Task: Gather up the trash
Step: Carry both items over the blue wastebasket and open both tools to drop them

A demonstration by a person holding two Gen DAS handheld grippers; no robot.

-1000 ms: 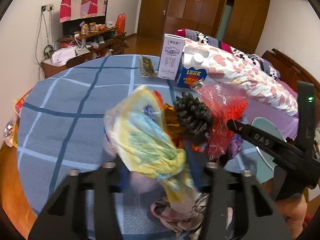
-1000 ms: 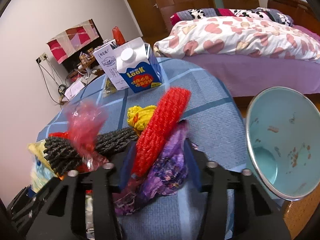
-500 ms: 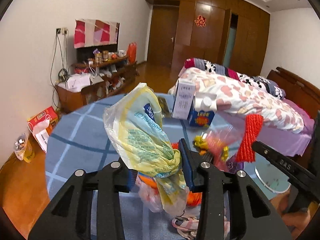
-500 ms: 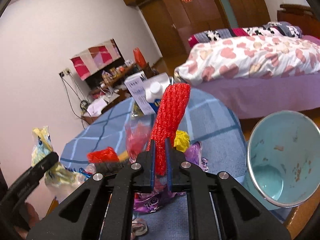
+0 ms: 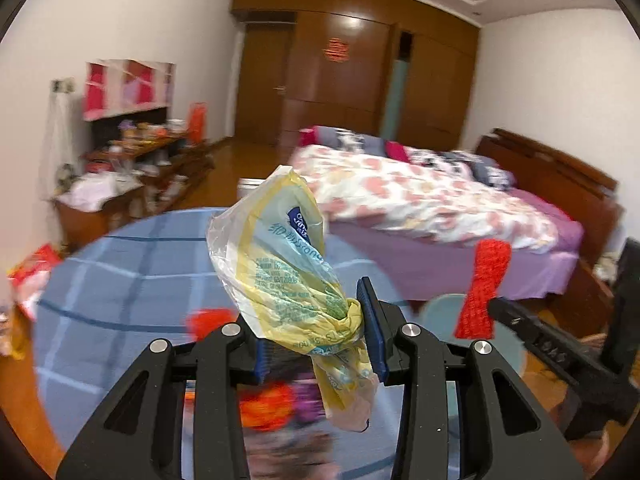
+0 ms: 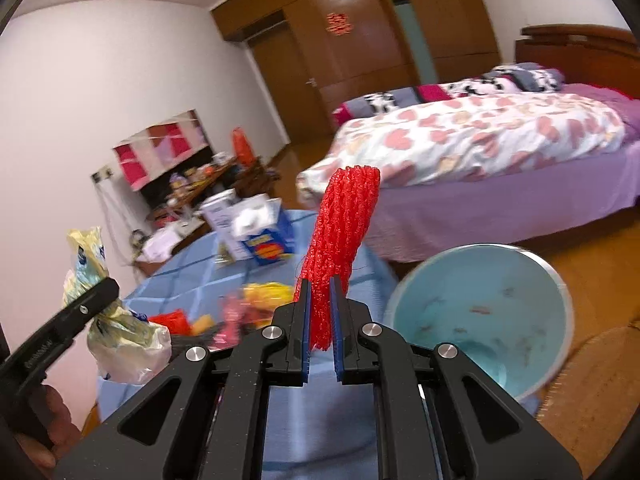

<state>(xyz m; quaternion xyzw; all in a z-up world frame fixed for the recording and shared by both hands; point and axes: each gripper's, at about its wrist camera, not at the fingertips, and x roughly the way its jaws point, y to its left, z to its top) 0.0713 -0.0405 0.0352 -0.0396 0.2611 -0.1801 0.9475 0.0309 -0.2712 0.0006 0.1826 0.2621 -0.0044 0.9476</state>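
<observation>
Tongs first: two grippers show, each clamped on one piece of trash. At the lower centre of the left wrist view, the left gripper [image 5: 318, 340] pinches a crumpled yellow plastic wrapper [image 5: 280, 264] between its blue pads; the wrapper rises toward the middle of the frame and a tail hangs below the jaws. At the lower centre of the right wrist view, the right gripper [image 6: 320, 320] squeezes a red mesh net [image 6: 342, 236], which stands nearly upright above the jaws. Each view also catches the other tool: the net at the right edge of the left view, the wrapper at the left edge of the right view.

Just right of the right gripper sits one light blue bin [image 6: 480, 312], its mouth open toward the camera, on the wooden floor beside a blue checked table [image 6: 192, 280]. Loose red, yellow and pink scraps [image 6: 240, 312], blurred, lie on the table left of the jaws. Two cartons [image 6: 252, 224] stand side by side further back, centre left. One bed [image 6: 480, 136] with a heart-print quilt fills the upper right.
</observation>
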